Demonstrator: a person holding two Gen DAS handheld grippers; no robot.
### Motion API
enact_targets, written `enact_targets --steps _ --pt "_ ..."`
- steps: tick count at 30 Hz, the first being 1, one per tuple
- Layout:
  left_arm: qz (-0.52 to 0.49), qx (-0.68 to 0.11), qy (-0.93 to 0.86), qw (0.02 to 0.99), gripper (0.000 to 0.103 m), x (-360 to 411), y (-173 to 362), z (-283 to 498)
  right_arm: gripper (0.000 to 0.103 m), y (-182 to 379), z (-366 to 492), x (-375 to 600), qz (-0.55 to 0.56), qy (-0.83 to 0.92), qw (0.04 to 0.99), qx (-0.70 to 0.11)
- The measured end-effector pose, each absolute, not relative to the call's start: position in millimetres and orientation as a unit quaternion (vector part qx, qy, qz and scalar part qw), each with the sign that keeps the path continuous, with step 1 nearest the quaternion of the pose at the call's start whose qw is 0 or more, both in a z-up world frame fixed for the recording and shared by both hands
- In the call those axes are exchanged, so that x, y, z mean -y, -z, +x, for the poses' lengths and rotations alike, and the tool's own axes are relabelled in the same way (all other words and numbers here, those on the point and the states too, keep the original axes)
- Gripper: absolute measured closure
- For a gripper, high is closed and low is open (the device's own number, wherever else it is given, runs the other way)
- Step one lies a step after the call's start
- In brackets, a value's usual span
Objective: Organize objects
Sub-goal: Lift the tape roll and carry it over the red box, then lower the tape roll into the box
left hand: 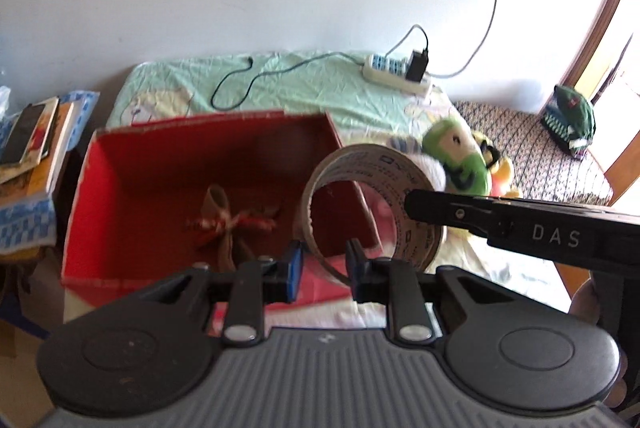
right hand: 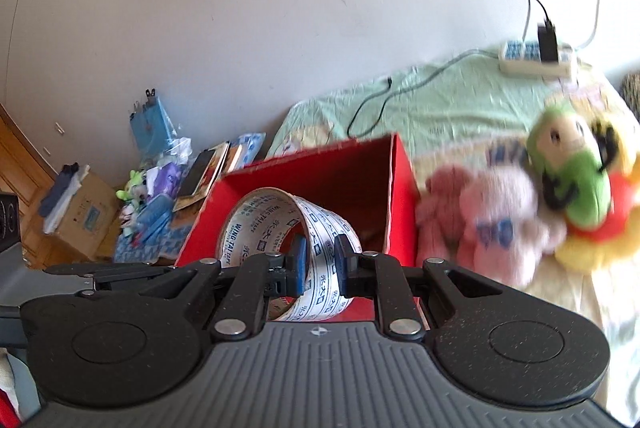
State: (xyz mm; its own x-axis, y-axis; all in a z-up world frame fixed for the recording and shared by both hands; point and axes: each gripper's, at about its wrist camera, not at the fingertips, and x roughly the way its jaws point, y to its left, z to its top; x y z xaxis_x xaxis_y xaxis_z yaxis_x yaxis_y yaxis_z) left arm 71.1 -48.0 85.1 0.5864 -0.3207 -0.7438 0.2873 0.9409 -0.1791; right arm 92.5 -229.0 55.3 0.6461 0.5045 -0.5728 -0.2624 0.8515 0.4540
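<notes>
Home bedroom: bed sheet [left hand: 304, 87], plush toys [right hand: 568, 183], power strip [left hand: 396, 73].

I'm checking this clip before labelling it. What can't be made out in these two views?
- Left view: the item inside the red box is blurred; I can't identify it.
- Right view: box floor hidden by the tape roll and right gripper.
- Right view: the plush toys are motion-blurred.

Red box [left hand: 200, 163] open-topped; only a small bow-like bundle [left hand: 230, 224] on its floor, left half bare. Tape roll [right hand: 288, 252], gripped by right gripper [right hand: 320, 264], hangs over the box's right wall. Plush toys [right hand: 520, 211] crowd the bed's right side; power strip [left hand: 396, 71] near far edge.
</notes>
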Motion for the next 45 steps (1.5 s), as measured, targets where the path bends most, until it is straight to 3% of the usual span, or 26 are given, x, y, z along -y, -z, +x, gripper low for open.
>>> enact_targets --steps 15,30,35,45 --pt "-0.159 -0.485 0.221 0.831 0.081 -6 -2 200 0.087 -26 193 154 -0.006 -0.18 0.899 -0.399" --pt "-0.131 -0.573 0.22 0.779 0.08 -2 50 238 0.096 17 235 105 -0.161 -0.147 0.841 -0.495" --pt "-0.11 -0.572 0.226 0.781 0.076 3 53 237 0.094 20 247 108 -0.168 -0.128 0.832 -0.513" --pt "-0.097 -0.525 0.279 0.798 0.074 -4 29 218 0.091 13 252 132 -0.053 -0.143 0.844 -0.514"
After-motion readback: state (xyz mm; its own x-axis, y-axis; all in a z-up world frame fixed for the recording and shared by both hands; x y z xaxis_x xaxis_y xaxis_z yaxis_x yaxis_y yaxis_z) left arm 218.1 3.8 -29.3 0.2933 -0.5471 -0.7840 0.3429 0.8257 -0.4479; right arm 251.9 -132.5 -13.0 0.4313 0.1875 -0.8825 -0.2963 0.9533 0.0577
